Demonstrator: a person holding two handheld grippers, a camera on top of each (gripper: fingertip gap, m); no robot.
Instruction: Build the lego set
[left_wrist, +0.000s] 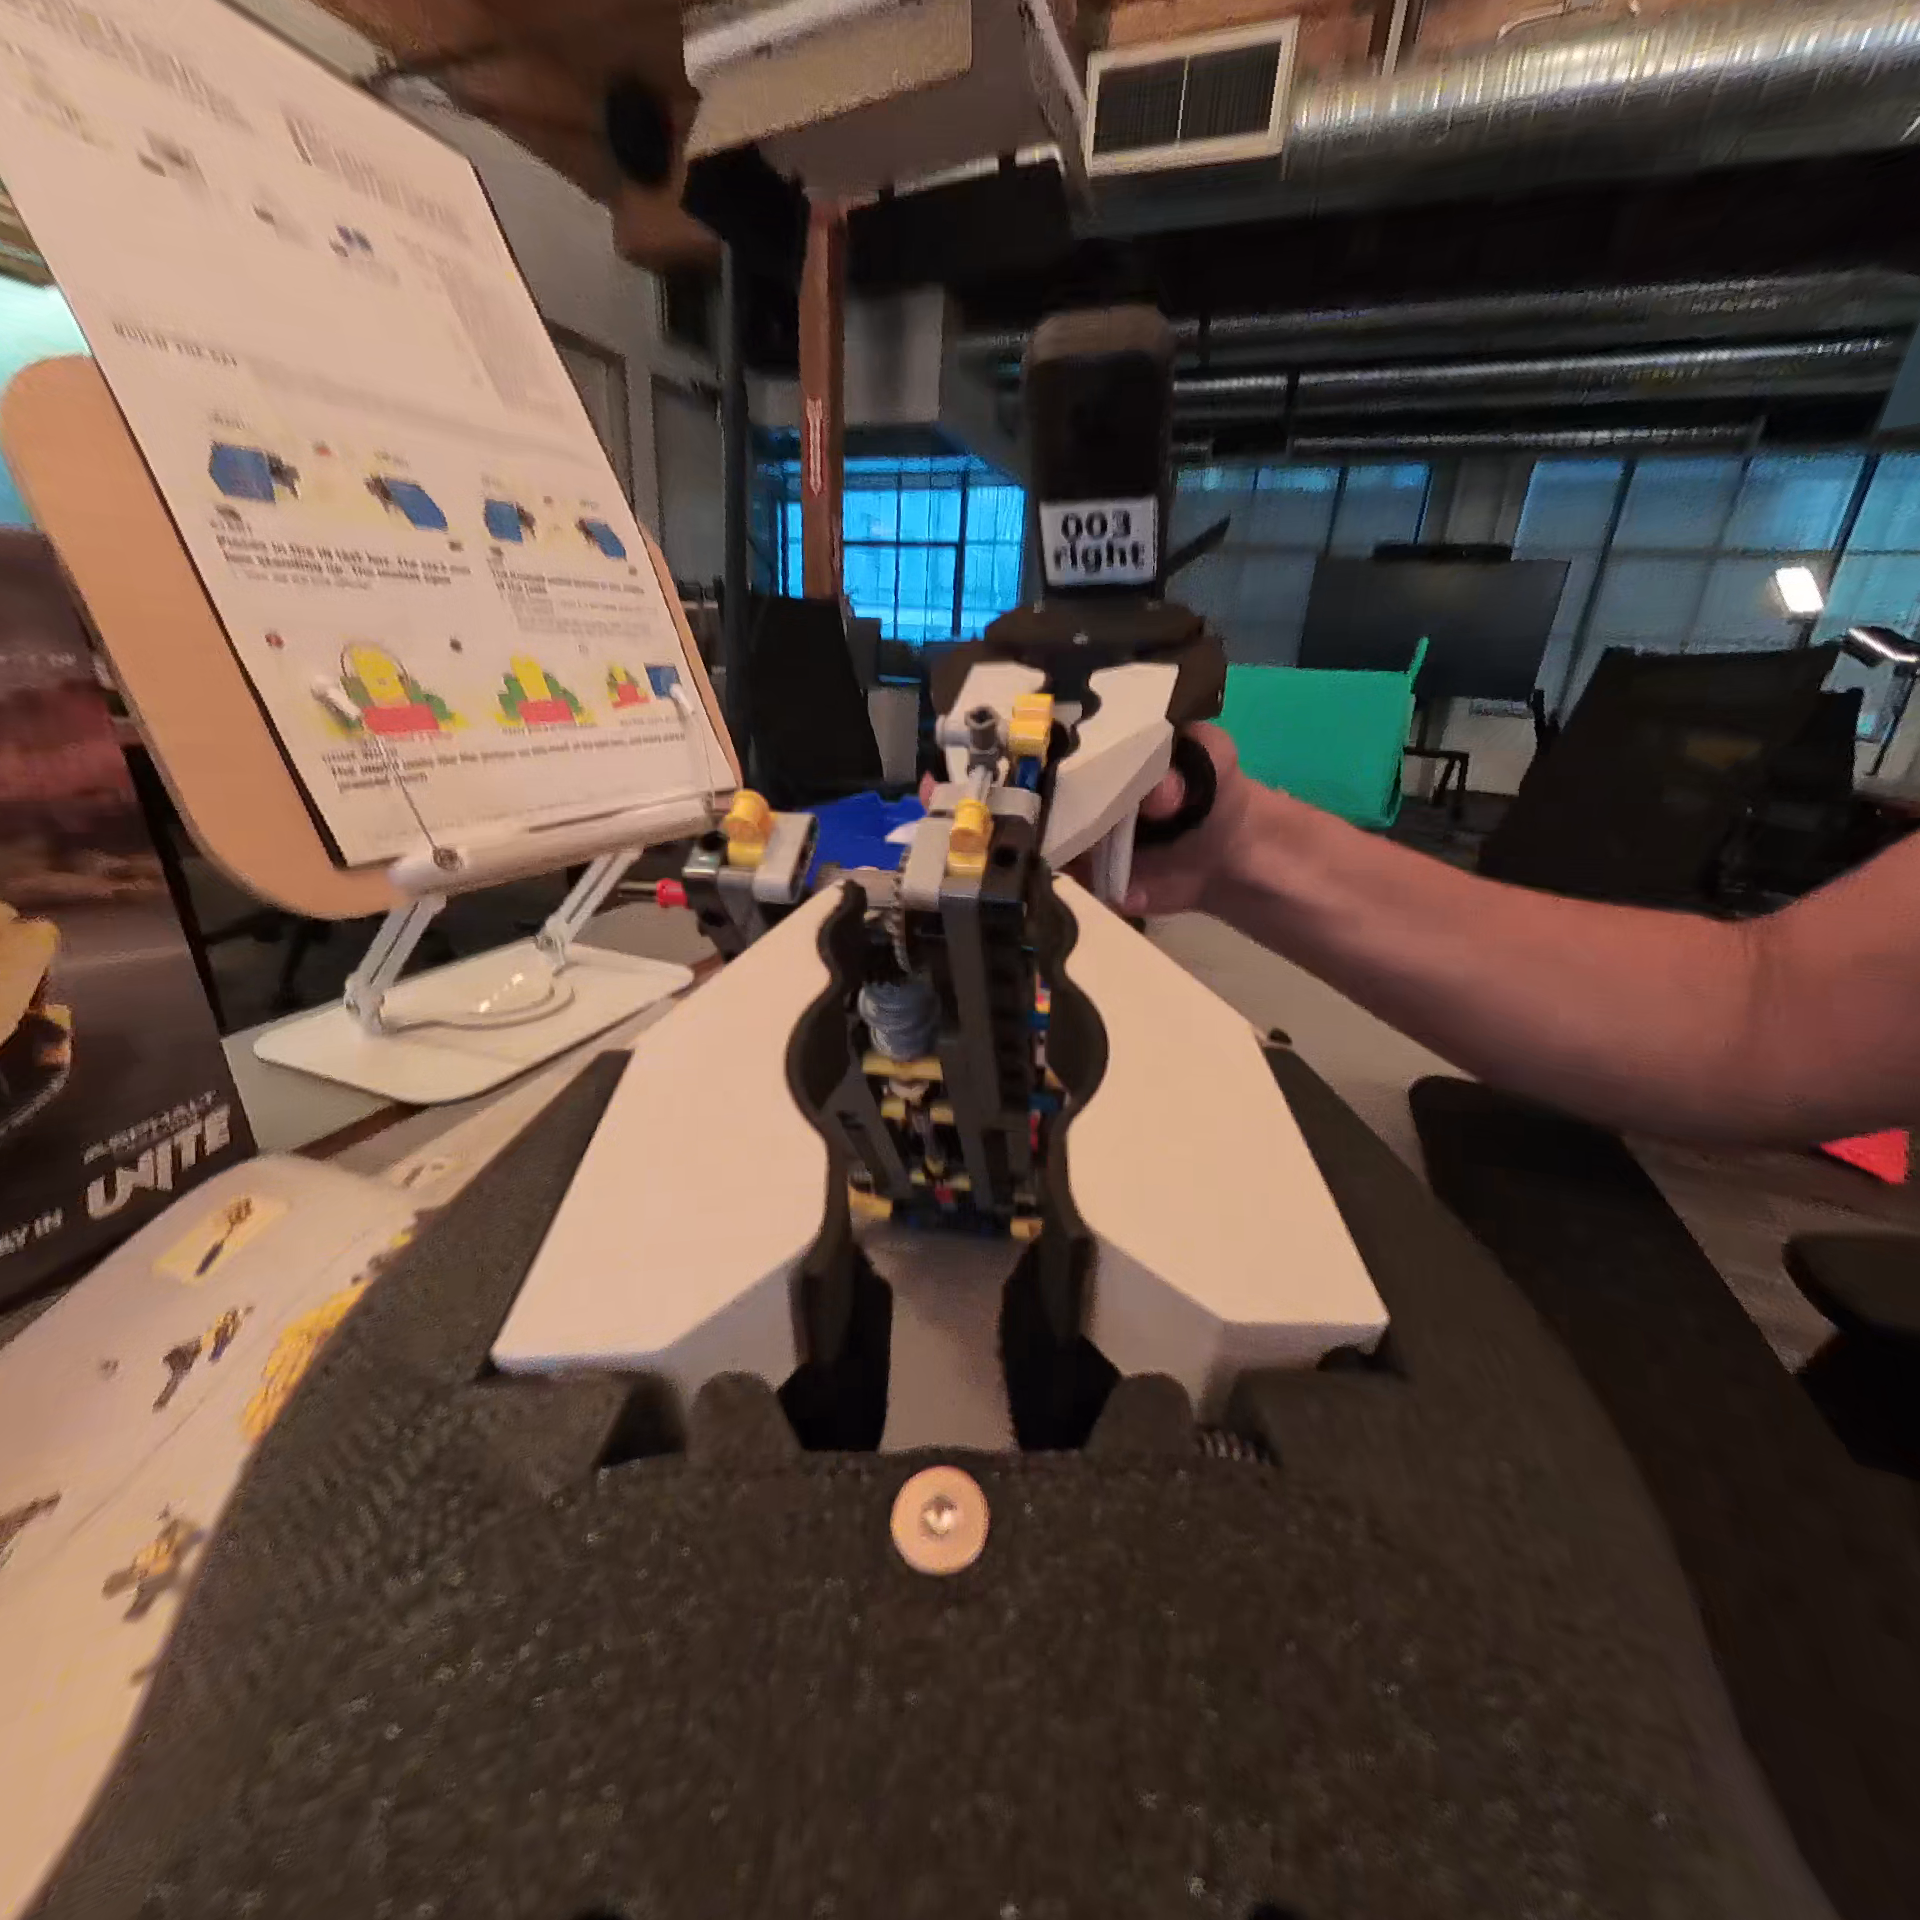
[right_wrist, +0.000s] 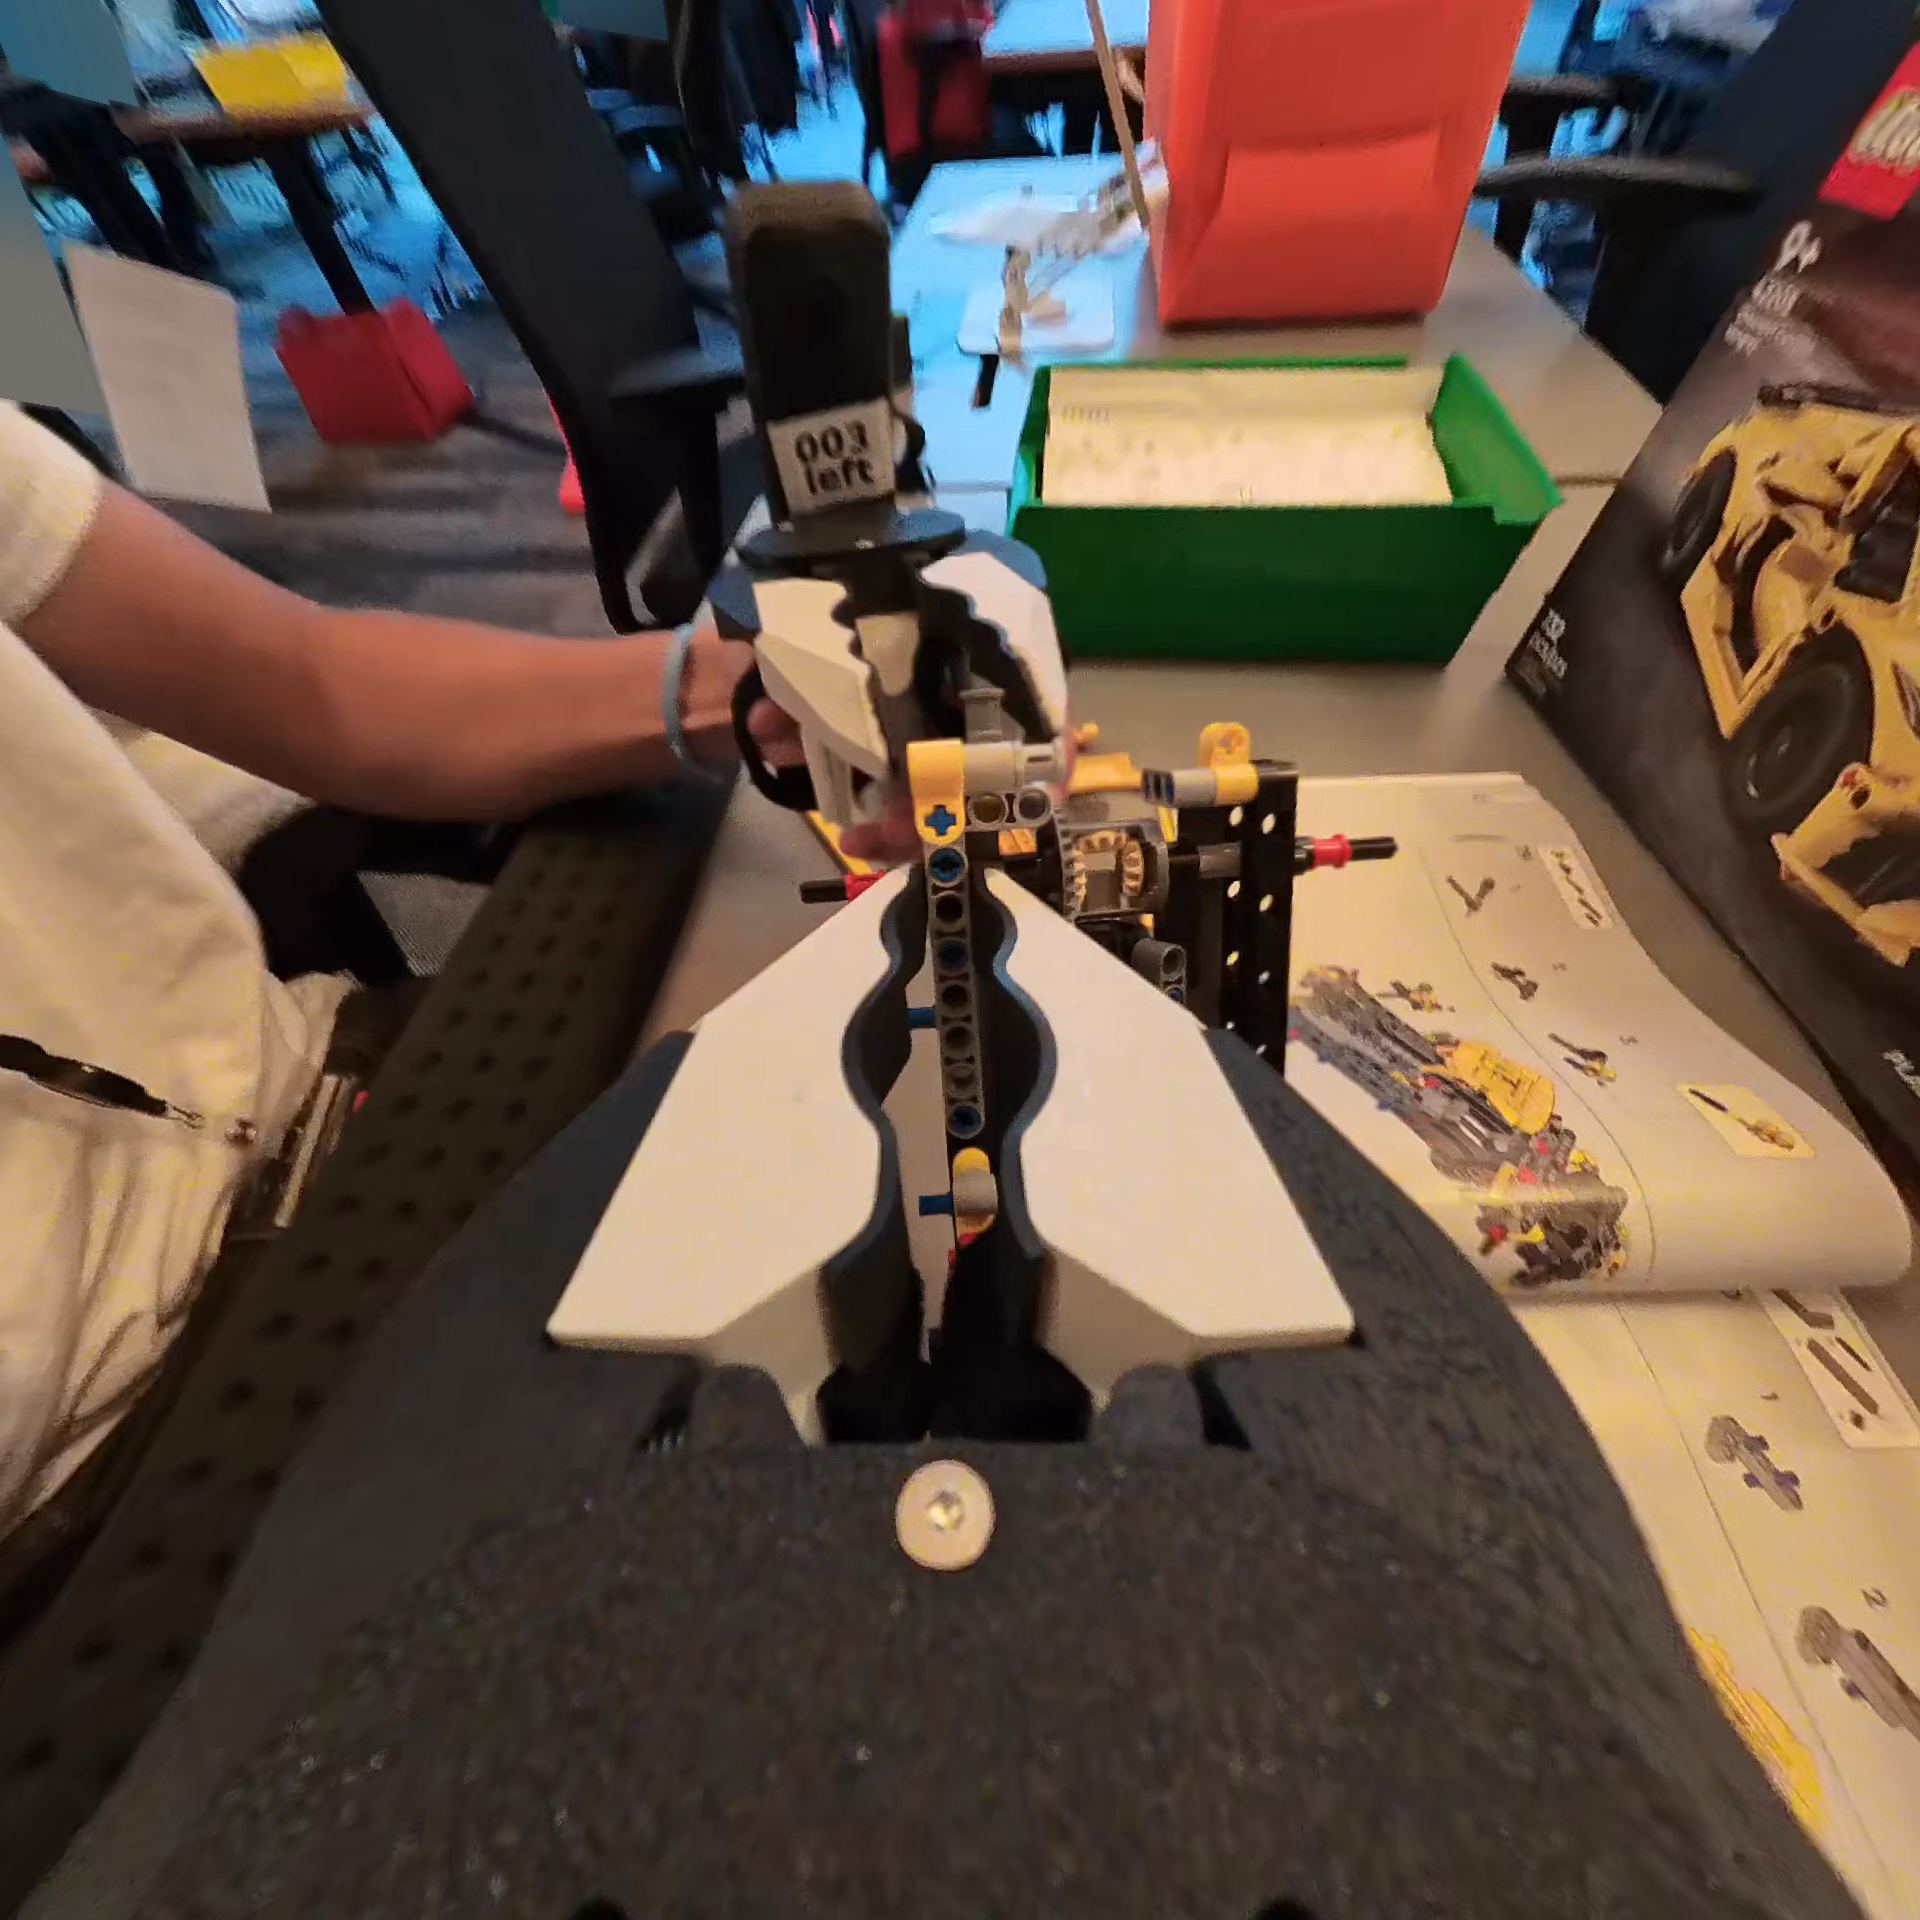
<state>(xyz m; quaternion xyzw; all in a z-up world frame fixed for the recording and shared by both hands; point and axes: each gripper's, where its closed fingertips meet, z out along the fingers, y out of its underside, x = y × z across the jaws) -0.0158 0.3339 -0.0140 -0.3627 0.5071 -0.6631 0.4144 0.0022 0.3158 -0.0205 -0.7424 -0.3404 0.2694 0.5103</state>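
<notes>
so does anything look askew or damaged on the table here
Nothing looks damaged. The only oddity: the open paper instruction booklet bulges up in a hump instead of lying flat on the grey table. Both jaws grip the black-and-grey lego assembly.

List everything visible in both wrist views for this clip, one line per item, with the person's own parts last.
Lego assembly: one, black, grey and yellow, held between both tongs above the table.
Grey beam: one, part of the assembly, between the right tongs' fingers.
Instruction booklet: one, pale, open on the table to the right.
Set box: one, dark with a yellow car picture, standing at far right.
Green bin: one, holding white sheets, behind the assembly.
Orange bag: one, behind the bin.
Sheet on stand: one, white, tilted, at left.
Table: one, grey.
Forearms: two, one behind each tool.
Left tongs: shut on the assembly.
Right tongs: shut on the grey beam.
</notes>
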